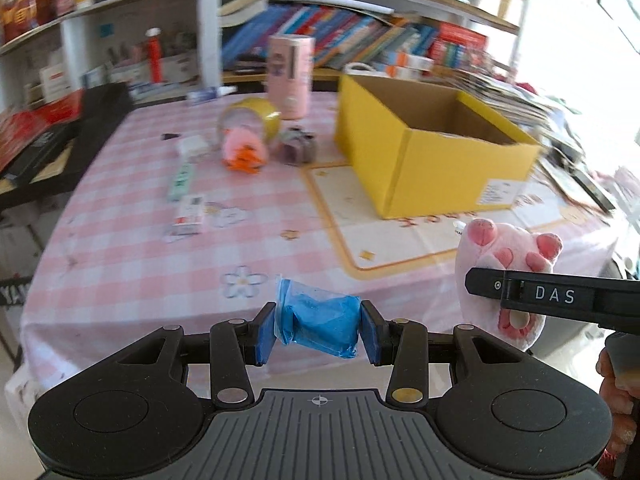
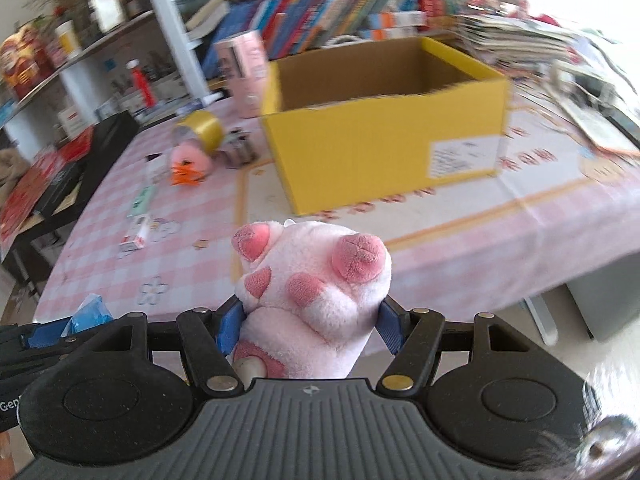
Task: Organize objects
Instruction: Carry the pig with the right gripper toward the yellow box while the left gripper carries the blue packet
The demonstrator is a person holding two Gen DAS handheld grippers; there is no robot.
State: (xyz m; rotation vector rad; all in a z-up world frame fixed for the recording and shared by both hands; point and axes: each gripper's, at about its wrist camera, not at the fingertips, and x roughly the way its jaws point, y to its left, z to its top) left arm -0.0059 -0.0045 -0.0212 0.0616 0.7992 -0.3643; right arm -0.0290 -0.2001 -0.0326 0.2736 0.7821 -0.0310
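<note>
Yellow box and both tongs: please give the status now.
Left tongs shut on blue packet. Right tongs shut on pink plush paw. Yellow box open on top, ahead of both; nothing in the way.

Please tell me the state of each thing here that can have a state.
Left tongs: shut on blue packet.
Right tongs: shut on plush paw.
Yellow box: open on top, upright.
Yellow tape roll: lying on its side.
Pink carton: standing upright.
</note>
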